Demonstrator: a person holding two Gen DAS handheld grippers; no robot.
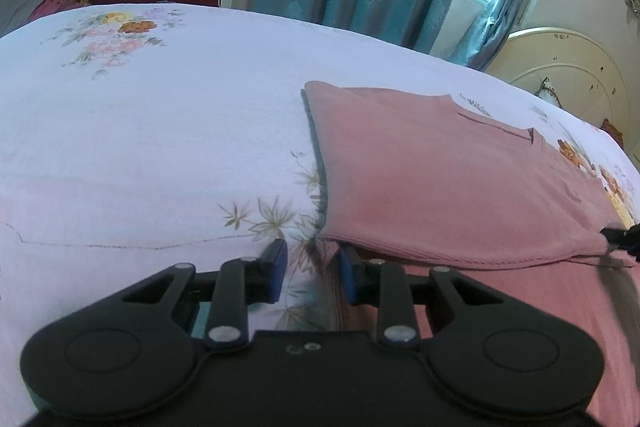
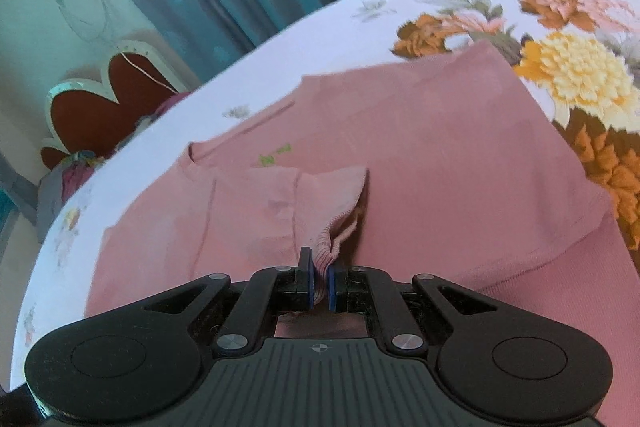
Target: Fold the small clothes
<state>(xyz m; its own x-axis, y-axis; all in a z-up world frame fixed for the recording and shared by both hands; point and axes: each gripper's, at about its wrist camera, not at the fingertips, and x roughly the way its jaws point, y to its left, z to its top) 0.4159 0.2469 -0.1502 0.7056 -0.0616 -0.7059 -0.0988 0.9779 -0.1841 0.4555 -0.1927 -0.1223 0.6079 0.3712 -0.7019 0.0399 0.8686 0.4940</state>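
The pink sweater (image 2: pixel 420 155) lies on the flowered bed sheet (image 1: pixel 160 131), one part already folded over. My right tool (image 2: pixel 320 285) is clamped on the ribbed hem and I lift it. My left tool (image 1: pixel 312 269) stands a little apart at the sweater's corner, gripping nothing. I judge the folding is about half done.

Left gripper (image 1: pixel 313 277) agape, right gripper (image 2: pixel 320 285) clamped
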